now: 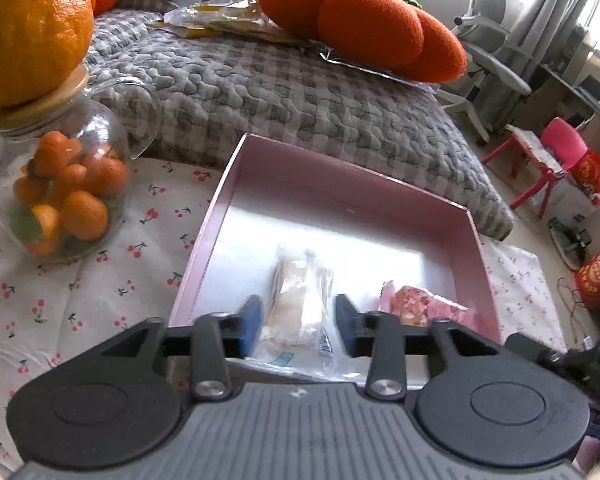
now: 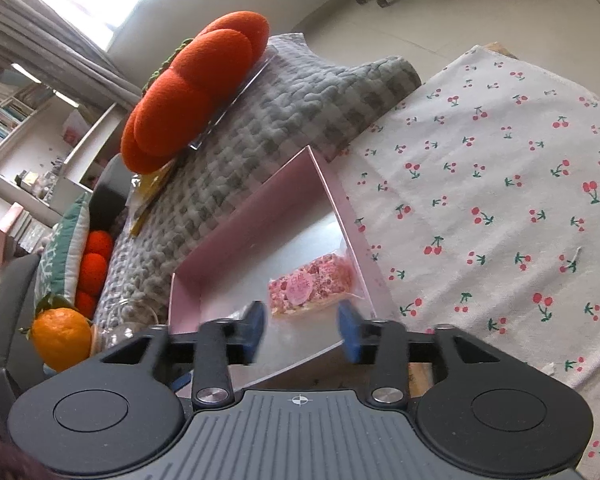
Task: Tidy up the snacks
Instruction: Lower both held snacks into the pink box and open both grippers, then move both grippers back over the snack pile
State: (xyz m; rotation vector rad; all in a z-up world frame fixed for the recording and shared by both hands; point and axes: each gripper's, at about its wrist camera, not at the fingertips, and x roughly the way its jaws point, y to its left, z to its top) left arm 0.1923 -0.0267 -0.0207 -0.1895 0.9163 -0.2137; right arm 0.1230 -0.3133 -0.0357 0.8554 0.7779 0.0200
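Left gripper (image 1: 296, 326) spread around white snack (image 1: 300, 304) in pink box (image 1: 204, 240), right gripper (image 2: 302, 330) empty and open; likely just placed, next retract and fetch more.

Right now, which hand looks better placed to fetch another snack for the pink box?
Probably the right. The left gripper stands open around a pale snack packet inside the pink box; the right gripper is open and empty, above the box's edge.
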